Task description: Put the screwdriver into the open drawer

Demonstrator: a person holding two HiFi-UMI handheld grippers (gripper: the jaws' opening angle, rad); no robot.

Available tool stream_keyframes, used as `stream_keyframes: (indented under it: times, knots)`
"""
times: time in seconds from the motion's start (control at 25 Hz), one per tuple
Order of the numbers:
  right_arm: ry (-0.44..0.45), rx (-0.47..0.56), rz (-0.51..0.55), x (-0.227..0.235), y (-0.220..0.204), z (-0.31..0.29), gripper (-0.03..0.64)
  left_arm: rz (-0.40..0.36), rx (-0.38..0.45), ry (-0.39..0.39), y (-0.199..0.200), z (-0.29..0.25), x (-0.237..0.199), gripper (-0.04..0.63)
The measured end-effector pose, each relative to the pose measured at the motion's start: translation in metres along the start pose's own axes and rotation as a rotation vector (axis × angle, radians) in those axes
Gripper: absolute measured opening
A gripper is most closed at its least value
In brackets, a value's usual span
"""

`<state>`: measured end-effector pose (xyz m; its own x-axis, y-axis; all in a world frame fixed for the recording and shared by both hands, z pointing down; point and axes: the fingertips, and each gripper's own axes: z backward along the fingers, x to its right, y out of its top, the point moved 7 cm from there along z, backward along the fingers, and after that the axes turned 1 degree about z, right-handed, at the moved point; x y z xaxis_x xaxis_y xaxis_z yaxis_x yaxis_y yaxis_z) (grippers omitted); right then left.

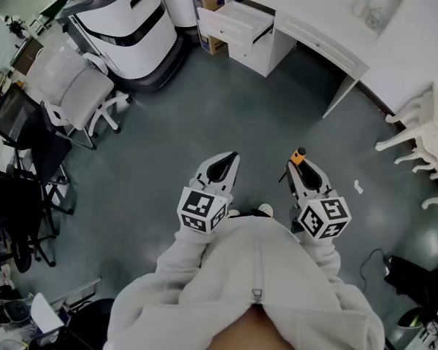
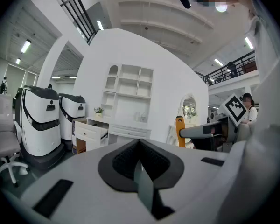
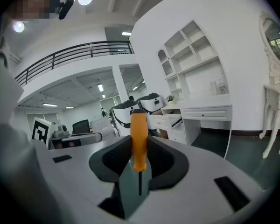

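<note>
Orange screwdriver [image 3: 139,134] clamped in the right hand-held gripper [image 3: 139,149], handle sticking out past the jaws; left hand-held gripper [image 2: 139,146] closed, empty. Well apart across the floor [image 1: 204,122], the open drawer [image 1: 242,22]: walk close, hold firm, lower inside before letting go.

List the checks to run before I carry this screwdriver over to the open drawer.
1. Grip on the screwdriver: ok, the right gripper is shut on its orange handle.
2. Spare left gripper: ok, jaws together, nothing between them.
3. Target drawer open: ok, pulled out of the white desk.
4. Within reach: not ok, the drawer is well across the floor.
5. Path: ok, only bare floor shows between grippers and desk.
6. Room inside the drawer: cannot tell from here.
</note>
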<state>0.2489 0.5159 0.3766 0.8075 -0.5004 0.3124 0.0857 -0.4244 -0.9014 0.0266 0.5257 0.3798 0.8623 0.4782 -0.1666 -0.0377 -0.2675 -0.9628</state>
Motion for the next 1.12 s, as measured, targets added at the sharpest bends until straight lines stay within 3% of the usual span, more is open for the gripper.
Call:
stream_keyframes:
  times: [0.88, 1.12]
  knots:
    - [-0.059, 0.034, -0.042, -0.07, -0.037, 0.006, 0.121, -0.013, -0.008, -0.068, -0.023, 0.071, -0.019, 0.017]
    - [-0.076, 0.014, -0.041, -0.069, -0.038, 0.002, 0.121, 0.005, -0.01, -0.073, -0.025, 0.07, -0.024, 0.017]
